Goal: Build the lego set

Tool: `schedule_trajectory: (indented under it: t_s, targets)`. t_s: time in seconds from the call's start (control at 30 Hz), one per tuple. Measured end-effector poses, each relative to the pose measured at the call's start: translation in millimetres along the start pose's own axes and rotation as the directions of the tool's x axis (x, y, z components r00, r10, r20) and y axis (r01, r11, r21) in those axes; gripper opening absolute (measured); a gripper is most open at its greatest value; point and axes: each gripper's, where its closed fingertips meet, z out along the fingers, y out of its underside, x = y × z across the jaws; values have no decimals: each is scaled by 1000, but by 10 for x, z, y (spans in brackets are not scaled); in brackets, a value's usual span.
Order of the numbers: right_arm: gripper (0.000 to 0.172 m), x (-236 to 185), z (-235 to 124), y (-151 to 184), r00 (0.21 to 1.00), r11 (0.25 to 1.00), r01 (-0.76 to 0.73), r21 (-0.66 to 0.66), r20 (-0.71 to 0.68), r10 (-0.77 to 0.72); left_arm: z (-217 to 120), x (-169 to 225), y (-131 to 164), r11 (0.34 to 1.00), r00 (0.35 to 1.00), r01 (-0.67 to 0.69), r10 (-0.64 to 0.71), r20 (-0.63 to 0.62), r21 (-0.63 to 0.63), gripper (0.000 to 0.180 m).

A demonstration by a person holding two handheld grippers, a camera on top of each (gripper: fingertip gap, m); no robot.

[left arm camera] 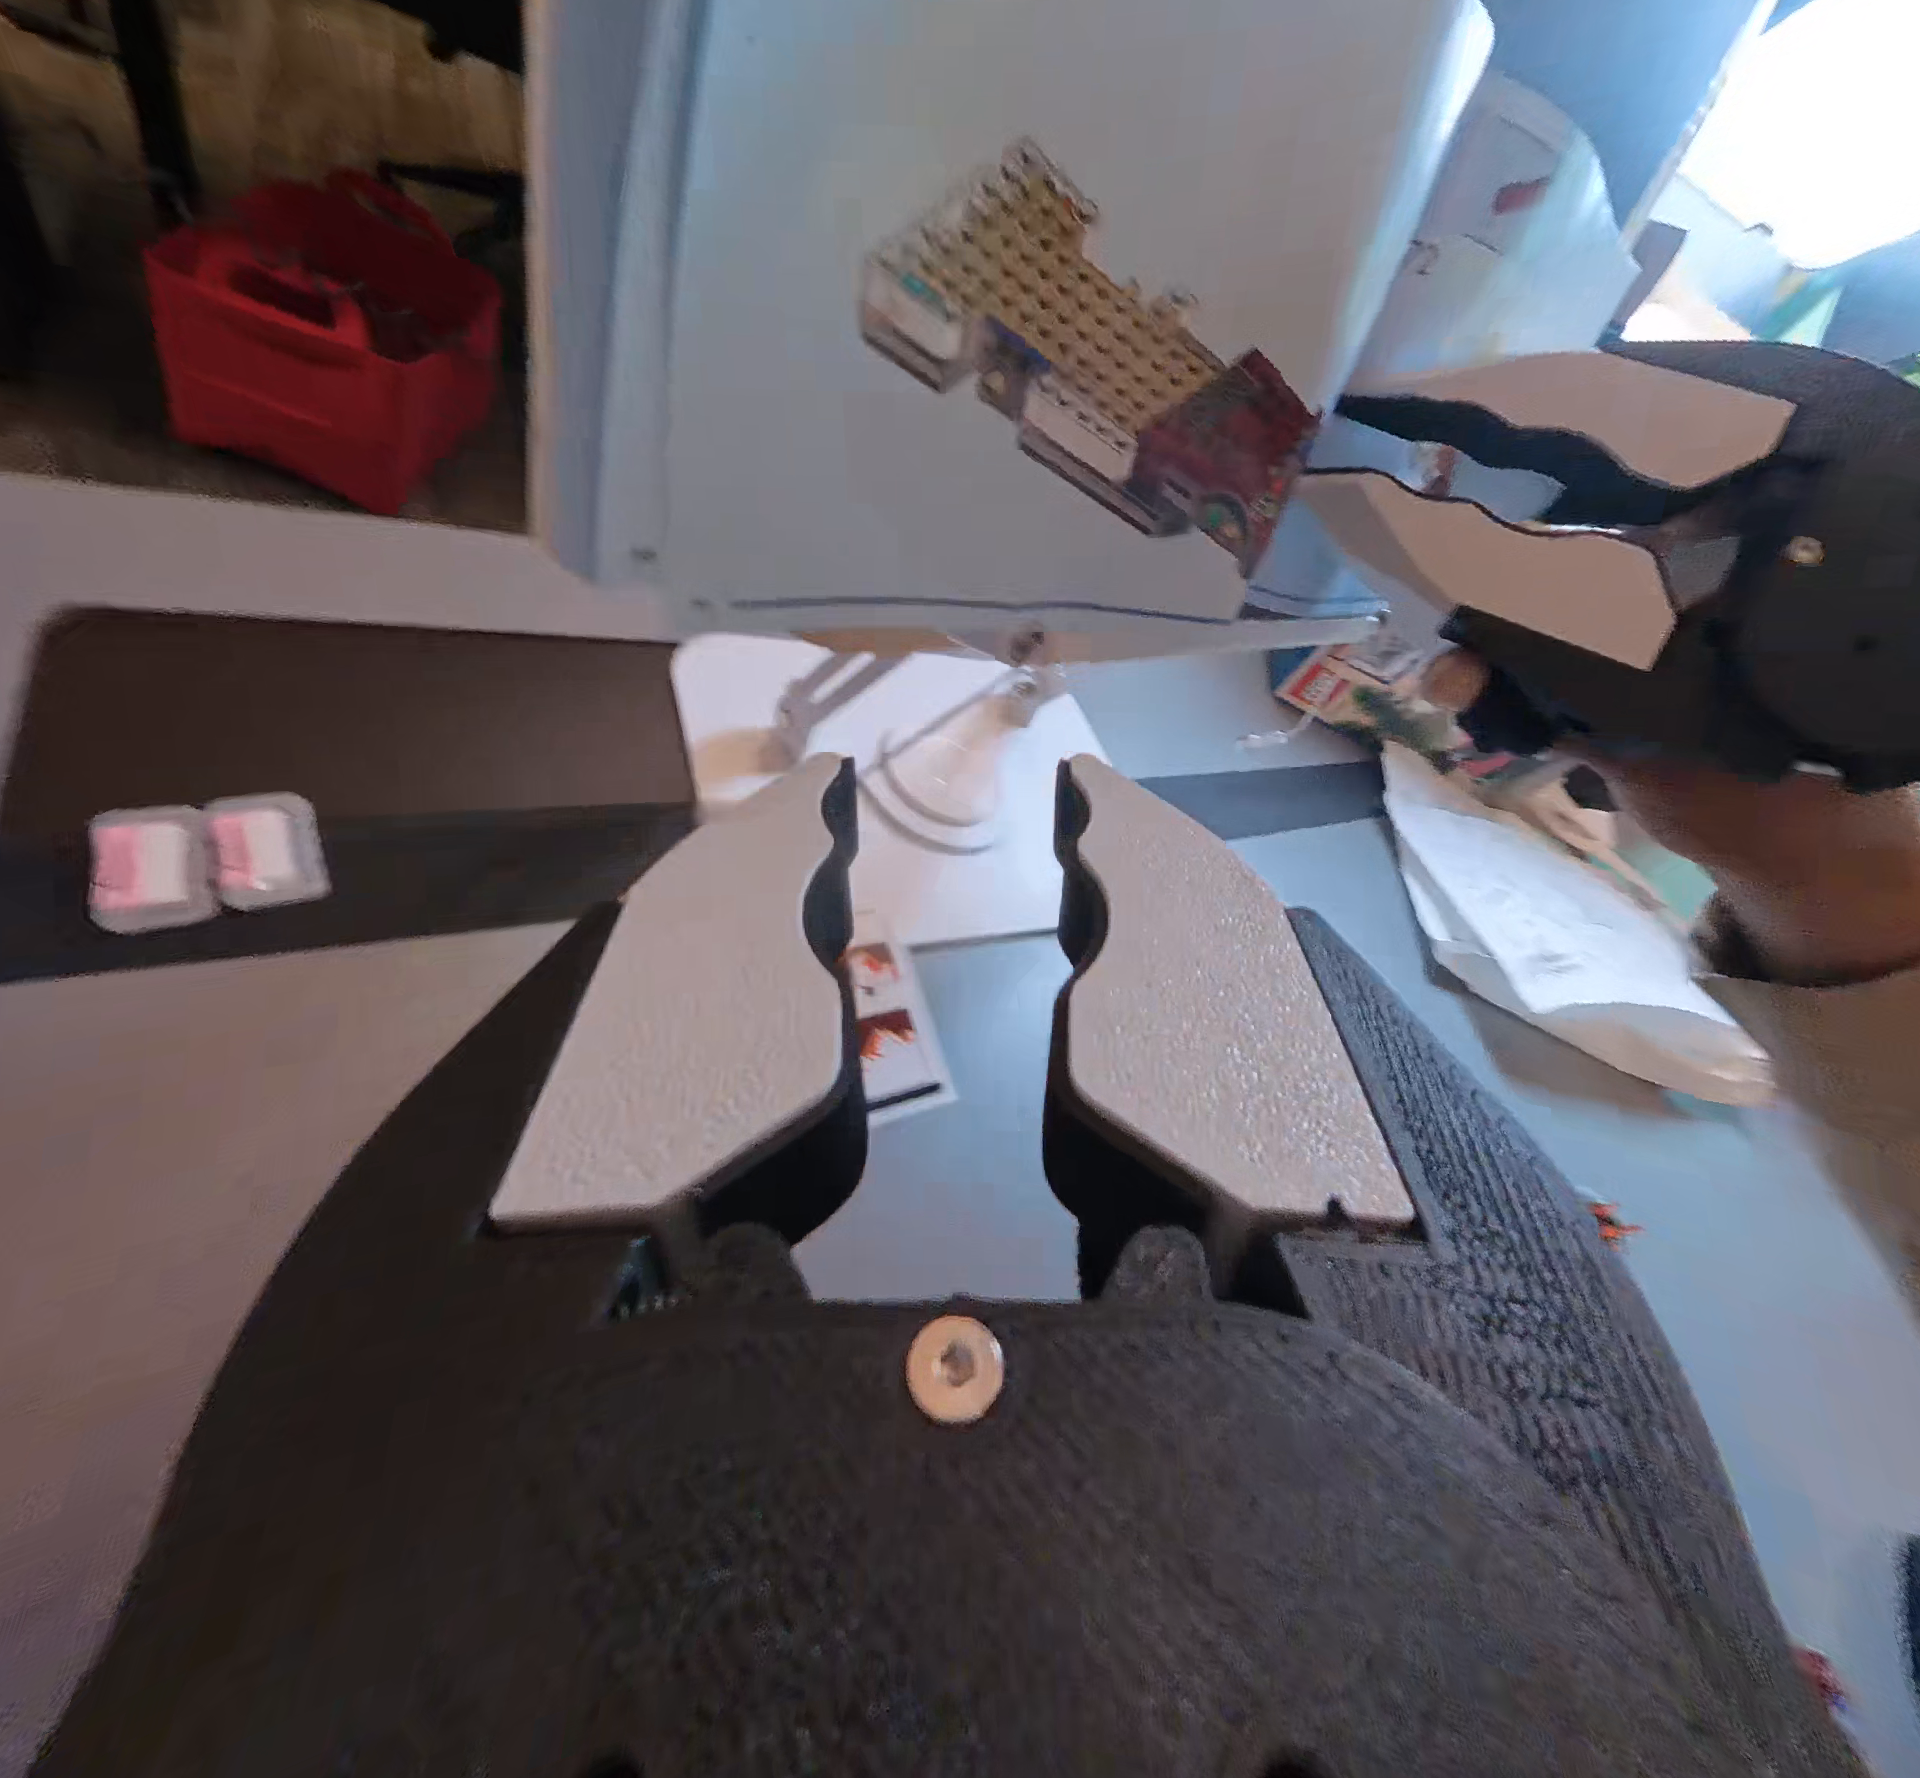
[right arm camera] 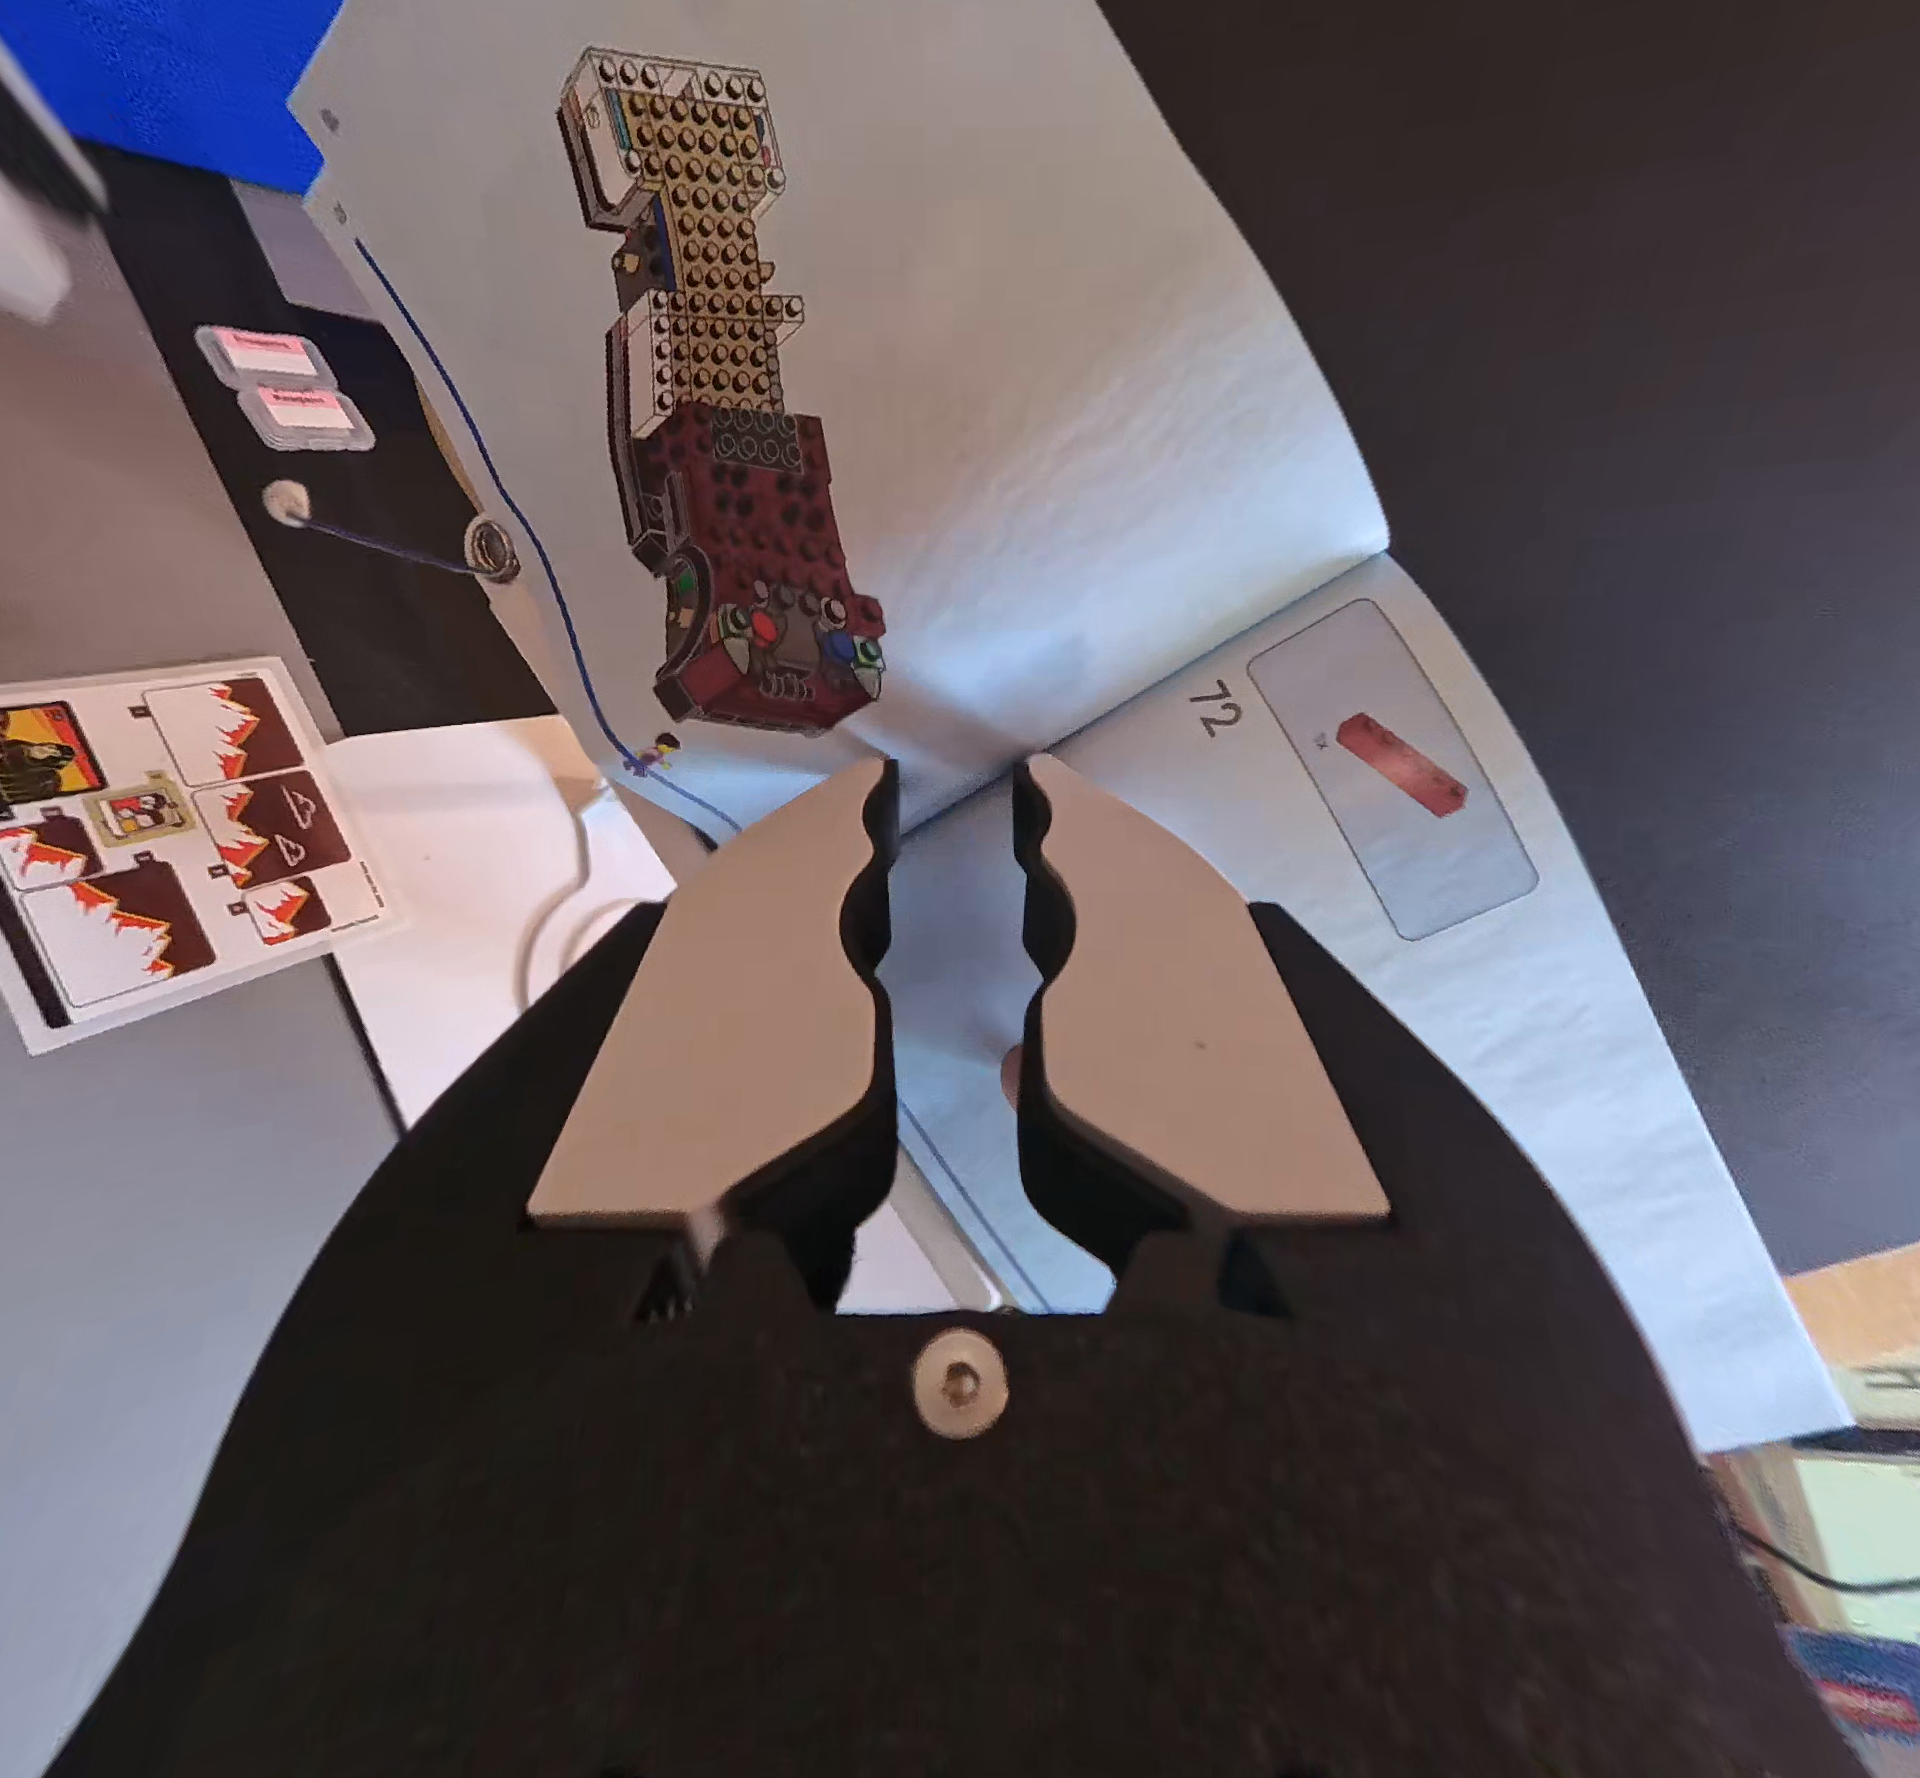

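The open instruction booklet [left arm camera: 831, 326] stands raised off the table, and its page shows a printed tan and dark red build. My left gripper [left arm camera: 956, 778] is open and empty, below and in front of the booklet. My right gripper [left arm camera: 1322, 442] is at the booklet's lower right edge. In the right wrist view the booklet [right arm camera: 1091, 440] fills the middle. Its fold runs down between the tips of my right gripper [right arm camera: 954, 772], whose pads stand apart with a visible gap and do not press on the paper. No loose bricks show.
A sticker sheet [right arm camera: 177, 845] lies on the grey table left of the booklet. Two small pink-and-white cases [left arm camera: 203, 861] sit on a dark mat. A white paper bag [left arm camera: 1538, 949] and the set's box [left arm camera: 1340, 689] lie at the right. A red bin [left arm camera: 312, 346] stands on the floor.
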Motion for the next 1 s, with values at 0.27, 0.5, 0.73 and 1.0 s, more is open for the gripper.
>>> schedule_trajectory:
  t_s: [0.27, 0.5, 0.73, 1.0]
  targets:
    - [22, -128, -36, -104, 996, 997, -49, 65, 77, 44, 311, 279, 376, 945, 940, 326, -327, -99, -25, 44]
    - [14, -117, 85, -119, 1000, 999, -18, 30, 25, 17, 515, 310, 286, 781, 788, 609, -576, -216, 139, 51]
    - [13, -125, 102, -116, 998, 1000, 13, -13, 57, -12, 591, 138, 242, 579, 607, 789, -687, -399, 205, 57]
    - [13, -118, 110, -109, 998, 1000, 16, -25, 58, -15, 273, -212, -55, 496, 644, 765, -616, -454, 411, 0]
